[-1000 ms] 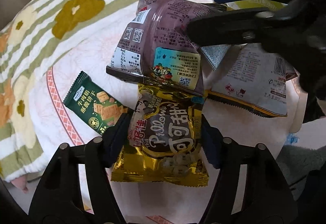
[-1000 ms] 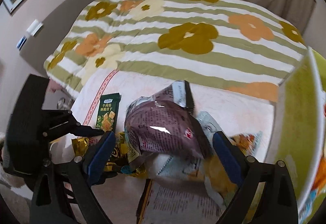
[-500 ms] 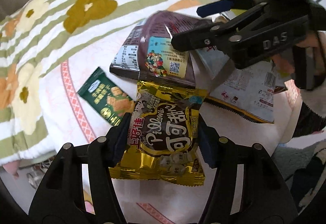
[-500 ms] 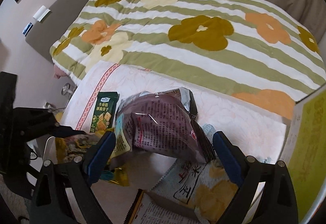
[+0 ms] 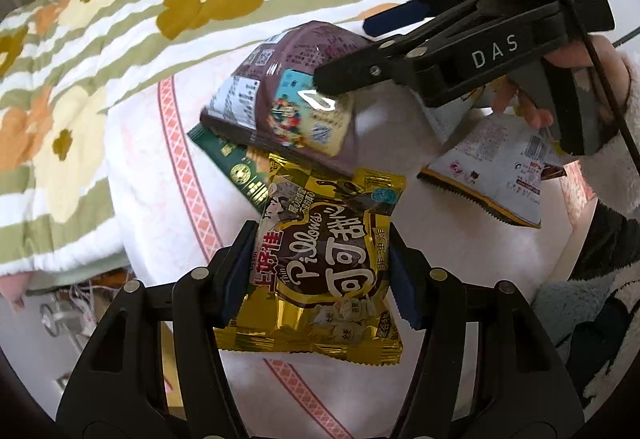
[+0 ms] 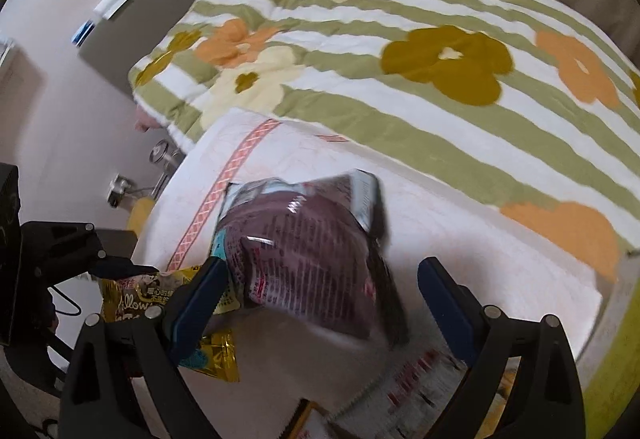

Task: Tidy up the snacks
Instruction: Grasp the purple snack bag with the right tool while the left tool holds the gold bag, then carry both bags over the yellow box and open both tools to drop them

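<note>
My left gripper [image 5: 320, 271] is shut on a gold snack bag [image 5: 320, 263] and holds it above the white cloth [image 5: 152, 167]. The gold bag also shows at the lower left of the right wrist view [image 6: 160, 303]. A purple snack bag [image 5: 288, 99] sits between the fingers of my right gripper [image 6: 324, 299], which are spread wide; it looks blurred and lies over a green biscuit packet [image 5: 236, 167]. My right gripper also shows in the left wrist view [image 5: 360, 51], above the purple bag.
A white and yellow snack bag [image 5: 496, 167] lies at the right on the cloth. A green-striped flowered quilt [image 6: 400, 39] covers the bed behind. A yellow box [image 6: 616, 359] stands at the right edge. More packets [image 6: 400, 399] lie under my right gripper.
The purple bag has moved left and now covers most of the green packet. My right gripper has moved left with it. My left gripper still holds the gold bag.
</note>
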The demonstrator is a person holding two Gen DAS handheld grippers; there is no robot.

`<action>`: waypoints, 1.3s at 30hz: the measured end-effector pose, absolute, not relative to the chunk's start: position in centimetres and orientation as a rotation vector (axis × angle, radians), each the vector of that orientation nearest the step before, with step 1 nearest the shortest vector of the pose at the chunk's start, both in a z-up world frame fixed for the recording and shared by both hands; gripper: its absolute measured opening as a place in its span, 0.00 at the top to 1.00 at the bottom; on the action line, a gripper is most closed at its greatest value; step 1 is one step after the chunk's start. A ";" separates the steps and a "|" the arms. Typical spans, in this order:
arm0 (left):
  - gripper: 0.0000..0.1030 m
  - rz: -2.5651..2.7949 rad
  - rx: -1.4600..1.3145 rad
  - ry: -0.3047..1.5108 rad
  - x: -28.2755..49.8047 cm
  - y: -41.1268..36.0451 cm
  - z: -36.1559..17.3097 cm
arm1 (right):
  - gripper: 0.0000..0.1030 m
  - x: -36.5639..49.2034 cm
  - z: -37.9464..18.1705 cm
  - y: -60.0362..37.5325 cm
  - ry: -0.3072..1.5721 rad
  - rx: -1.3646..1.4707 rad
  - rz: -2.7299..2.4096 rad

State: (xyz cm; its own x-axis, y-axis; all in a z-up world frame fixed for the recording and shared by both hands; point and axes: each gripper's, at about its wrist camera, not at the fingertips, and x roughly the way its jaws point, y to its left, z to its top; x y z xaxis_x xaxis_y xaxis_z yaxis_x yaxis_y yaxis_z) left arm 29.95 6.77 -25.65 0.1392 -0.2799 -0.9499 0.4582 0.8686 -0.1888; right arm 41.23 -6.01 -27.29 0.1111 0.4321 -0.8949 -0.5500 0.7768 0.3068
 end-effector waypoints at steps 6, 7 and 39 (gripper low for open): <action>0.45 -0.525 0.132 1.327 30.0 7.1 -25.6 | 0.08 42.0 -28.1 -3.6 1.287 -0.141 0.774; 0.45 -0.523 0.131 1.327 29.9 7.1 -25.6 | 0.08 42.1 -28.4 -3.1 1.292 -0.166 0.773; 0.45 -0.553 0.115 1.156 28.7 7.1 -19.6 | 0.33 36.9 -16.4 -9.6 1.000 0.026 0.531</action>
